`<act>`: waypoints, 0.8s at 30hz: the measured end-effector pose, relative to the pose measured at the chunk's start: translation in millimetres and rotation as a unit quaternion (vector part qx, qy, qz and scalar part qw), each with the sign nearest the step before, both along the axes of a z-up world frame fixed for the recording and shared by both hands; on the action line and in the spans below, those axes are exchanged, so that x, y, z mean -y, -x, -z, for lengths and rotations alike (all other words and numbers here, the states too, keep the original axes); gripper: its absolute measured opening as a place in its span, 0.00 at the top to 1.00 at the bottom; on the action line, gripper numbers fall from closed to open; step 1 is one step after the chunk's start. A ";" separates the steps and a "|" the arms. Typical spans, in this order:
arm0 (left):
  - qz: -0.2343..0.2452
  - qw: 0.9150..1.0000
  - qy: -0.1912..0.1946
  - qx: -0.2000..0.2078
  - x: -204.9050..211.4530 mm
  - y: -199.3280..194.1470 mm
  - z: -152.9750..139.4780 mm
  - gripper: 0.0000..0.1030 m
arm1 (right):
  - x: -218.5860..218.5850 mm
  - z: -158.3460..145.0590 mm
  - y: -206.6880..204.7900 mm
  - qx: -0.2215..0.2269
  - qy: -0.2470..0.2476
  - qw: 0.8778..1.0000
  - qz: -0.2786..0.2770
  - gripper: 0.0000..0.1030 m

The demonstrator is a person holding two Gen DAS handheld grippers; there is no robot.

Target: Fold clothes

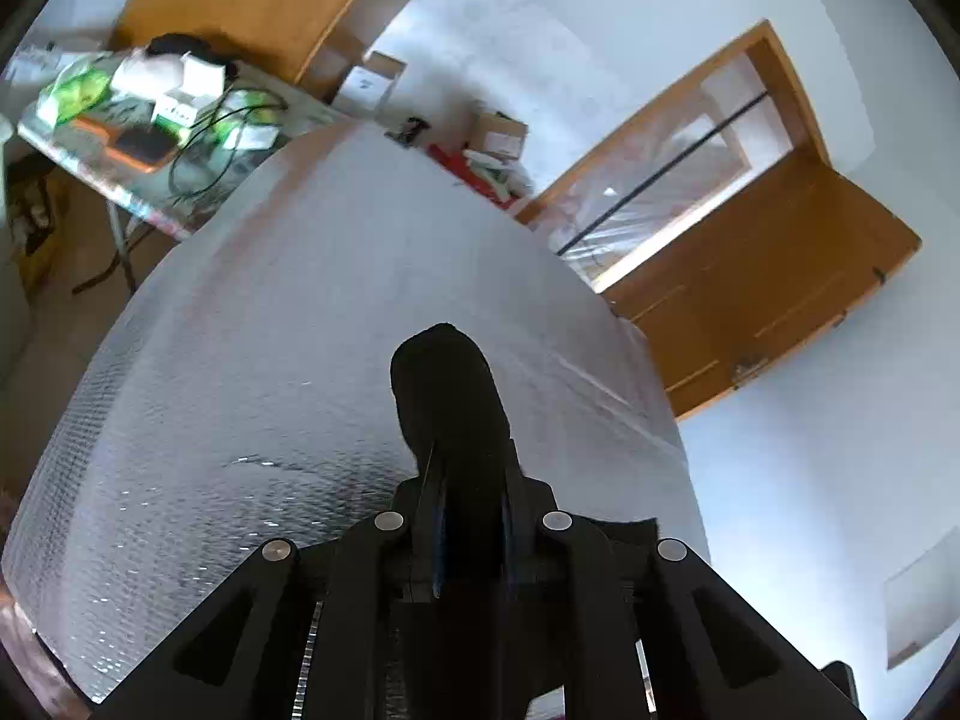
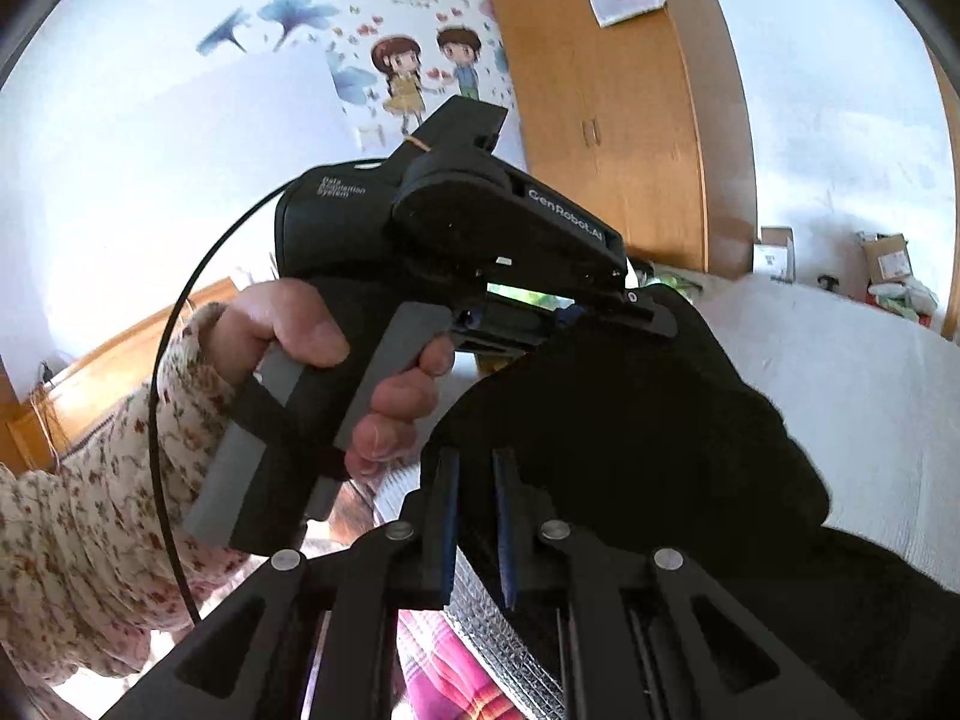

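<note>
Here, you are holding the black garment [image 2: 630, 420] aloft over the white surface [image 1: 270, 330], both grippers [image 1: 468, 450] [image 2: 477, 468] pinching it, narrow jaws, its length trailing right.

Left gripper [image 1: 471, 480] clamped on black cloth, gripped by a hand [image 2: 336, 360] in a floral sleeve; right gripper [image 2: 477, 480] likewise pinches cloth

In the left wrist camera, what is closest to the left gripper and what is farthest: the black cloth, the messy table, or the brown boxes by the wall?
1. black cloth, in the left gripper.
2. messy table, upper left, beyond the silver sheet.
3. brown boxes, top middle, against the far wall.
</note>
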State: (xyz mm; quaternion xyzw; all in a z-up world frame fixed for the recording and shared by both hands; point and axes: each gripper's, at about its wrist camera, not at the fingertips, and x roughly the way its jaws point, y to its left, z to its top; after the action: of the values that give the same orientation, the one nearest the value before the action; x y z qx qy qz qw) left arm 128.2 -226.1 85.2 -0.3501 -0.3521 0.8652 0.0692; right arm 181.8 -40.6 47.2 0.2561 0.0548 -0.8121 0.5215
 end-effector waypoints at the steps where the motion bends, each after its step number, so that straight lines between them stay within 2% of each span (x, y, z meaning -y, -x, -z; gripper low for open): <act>1: 0.003 1.000 0.001 -0.003 -6.0 2.4 -2.3 0.87 | -4.8 -3.0 -1.0 -0.001 0.005 1.000 0.001 0.89; 14: 0.049 0.998 0.013 -0.031 -76.1 23.4 -36.6 0.87 | -68.5 -33.7 2.8 -0.021 0.050 0.998 0.031 0.89; 21: 0.072 0.997 0.016 -0.031 -116.5 37.8 -47.0 0.87 | -104.6 -43.0 10.2 -0.042 0.052 0.996 0.058 0.90; 24: 0.076 0.997 0.014 -0.027 -129.9 44.3 -47.2 0.87 | -128.2 -42.9 7.8 -0.037 0.058 0.995 0.075 0.90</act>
State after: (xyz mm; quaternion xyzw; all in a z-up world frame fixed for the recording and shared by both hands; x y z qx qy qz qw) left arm 83.9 -96.2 132.4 -0.3532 -0.3101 0.8716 0.1392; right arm 174.1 87.6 90.1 0.1982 0.0076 -0.8595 0.4711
